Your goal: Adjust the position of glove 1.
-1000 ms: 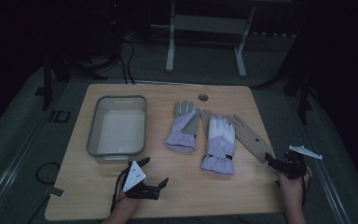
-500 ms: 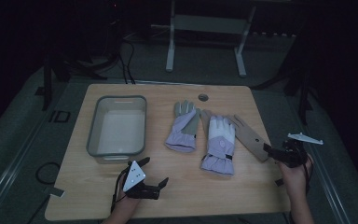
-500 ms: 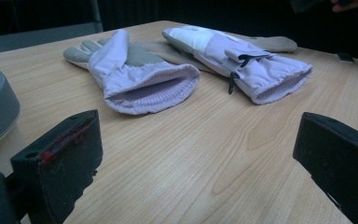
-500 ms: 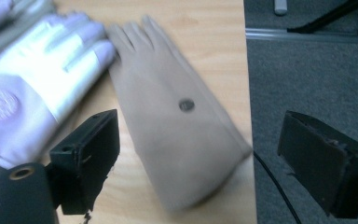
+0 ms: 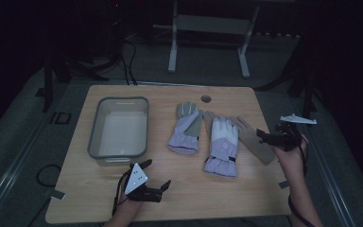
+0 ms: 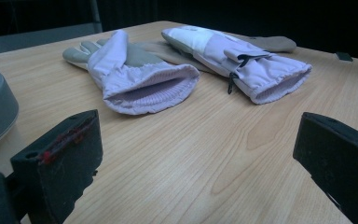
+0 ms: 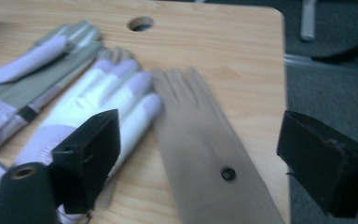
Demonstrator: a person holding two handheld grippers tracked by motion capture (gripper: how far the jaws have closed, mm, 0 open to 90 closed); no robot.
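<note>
Sitting at the table's left is a grey plastic tub (image 5: 118,129), with the left gripper (image 5: 153,178) below it near the front edge, jaws spread and empty. Two lavender ski gloves (image 5: 186,128) (image 5: 222,146) lie mid-table, a tan glove (image 5: 255,139) just beside them. Over that tan glove, the right gripper (image 5: 266,137) hovers, jaws spread wide, holding nothing.

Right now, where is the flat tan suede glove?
In the high view the flat tan suede glove lies at the table's right side, just right of the white-and-lilac padded glove, with the open right gripper beside it.
</note>
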